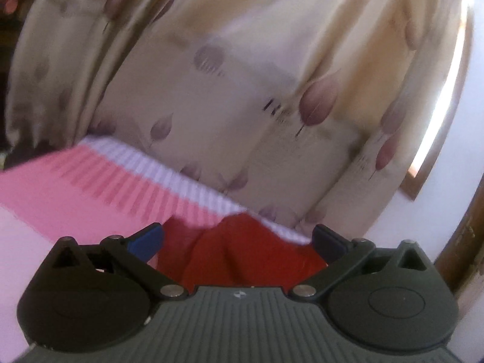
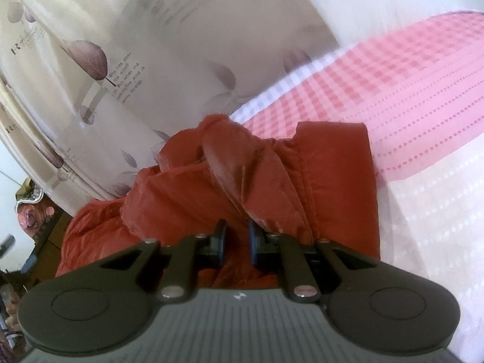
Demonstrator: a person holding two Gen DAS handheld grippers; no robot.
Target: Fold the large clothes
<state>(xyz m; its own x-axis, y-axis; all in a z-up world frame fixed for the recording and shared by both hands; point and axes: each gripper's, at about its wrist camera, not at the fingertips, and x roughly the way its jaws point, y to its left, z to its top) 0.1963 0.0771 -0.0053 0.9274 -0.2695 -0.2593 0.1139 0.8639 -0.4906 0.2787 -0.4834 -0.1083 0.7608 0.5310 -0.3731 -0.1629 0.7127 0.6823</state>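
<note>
Left hand-held gripper released over red garment; right hand-held gripper clamped on its fabric.

The left hand-held gripper (image 1: 239, 239) has its jaws spread wide, nothing between the blue pads; the red garment (image 1: 242, 251) lies just beyond them. The right hand-held gripper (image 2: 236, 239) has its jaws nearly together, pinching a fold of the red garment (image 2: 230, 178), which lies bunched on the pink checked bed cover (image 2: 393, 96). A leaf-print curtain (image 2: 90, 60) hangs at the far side.
</note>
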